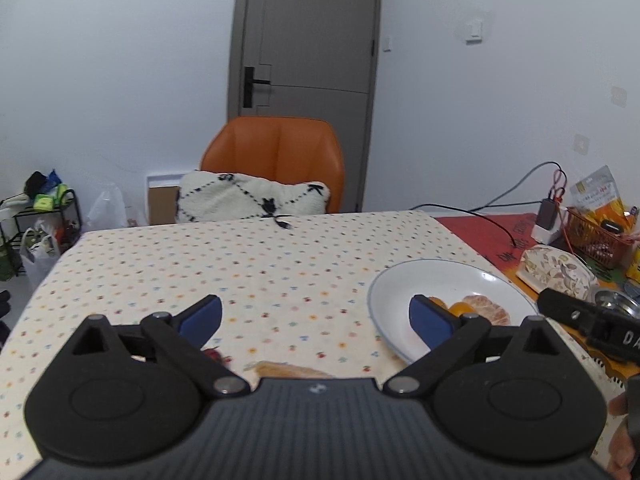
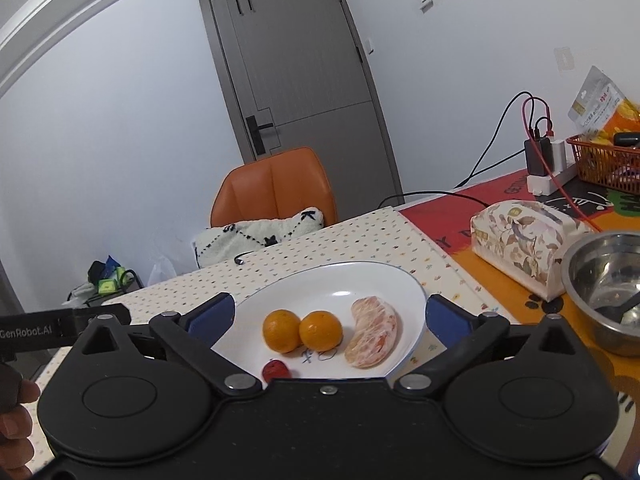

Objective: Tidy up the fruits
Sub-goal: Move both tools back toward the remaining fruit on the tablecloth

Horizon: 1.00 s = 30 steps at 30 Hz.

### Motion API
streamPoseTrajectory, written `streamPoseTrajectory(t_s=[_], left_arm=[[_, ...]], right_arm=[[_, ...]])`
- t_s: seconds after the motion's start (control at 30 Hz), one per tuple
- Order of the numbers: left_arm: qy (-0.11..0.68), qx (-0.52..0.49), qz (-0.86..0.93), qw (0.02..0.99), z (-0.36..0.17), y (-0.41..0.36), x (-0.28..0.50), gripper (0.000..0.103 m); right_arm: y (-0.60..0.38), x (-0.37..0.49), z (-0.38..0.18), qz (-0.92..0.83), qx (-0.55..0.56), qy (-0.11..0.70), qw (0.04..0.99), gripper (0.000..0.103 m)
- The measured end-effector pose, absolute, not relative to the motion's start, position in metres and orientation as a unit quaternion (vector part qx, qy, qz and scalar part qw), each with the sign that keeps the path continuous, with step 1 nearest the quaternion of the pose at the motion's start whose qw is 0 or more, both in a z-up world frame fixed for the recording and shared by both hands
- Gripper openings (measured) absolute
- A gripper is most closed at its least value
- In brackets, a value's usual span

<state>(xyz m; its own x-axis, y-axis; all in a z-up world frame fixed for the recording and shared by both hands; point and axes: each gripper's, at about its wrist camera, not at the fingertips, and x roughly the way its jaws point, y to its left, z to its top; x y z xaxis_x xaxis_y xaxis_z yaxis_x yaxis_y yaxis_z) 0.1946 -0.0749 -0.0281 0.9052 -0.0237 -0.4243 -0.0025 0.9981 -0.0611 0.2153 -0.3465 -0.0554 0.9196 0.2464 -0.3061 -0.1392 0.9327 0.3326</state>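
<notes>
On the white plate (image 2: 404, 280): two oranges (image 2: 281, 330), a peeled citrus piece (image 2: 373, 332), a red fruit (image 2: 275, 369).
Over the plate, left gripper (image 1: 316, 316) and right gripper (image 2: 328, 314) gape apart, empty.

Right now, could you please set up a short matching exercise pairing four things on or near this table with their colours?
Things:
1. plate
2. chair
3. bowl
4. basket

Colours:
A. bare shiny metal
B. white with a thin blue rim
C. reddish-brown mesh
D. orange

Pairs: 1-B, 2-D, 3-A, 4-C
</notes>
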Motion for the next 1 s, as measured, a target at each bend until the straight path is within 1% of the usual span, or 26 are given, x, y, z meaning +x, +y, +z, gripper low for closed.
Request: streamPoseTrajectory(t_s=[0.3, 0.47, 0.8, 1.0], left_arm=[[0.208, -0.046, 0.037, 0.976, -0.023, -0.044, 0.164, 0.1], [0.201, -0.058, 0.048, 0.977, -0.018, -0.029, 0.147, 0.1], [0.184, -0.066, 0.089, 0.977, -0.003, 0.008, 0.119, 0.1], [0.184, -0.085, 0.106, 0.973, -0.01, 0.032, 0.11, 0.1]], right_arm=[[-0.341, 0.196, -0.039, 0.11, 0.161, 0.157, 0.968, 0.103], [-0.334, 0.189, -0.031, 0.13, 0.15, 0.163, 0.967, 0.103], [-0.322, 0.168, -0.017, 0.159, 0.133, 0.148, 0.967, 0.103], [-0.309, 0.169, -0.015, 0.187, 0.129, 0.156, 0.961, 0.103]])
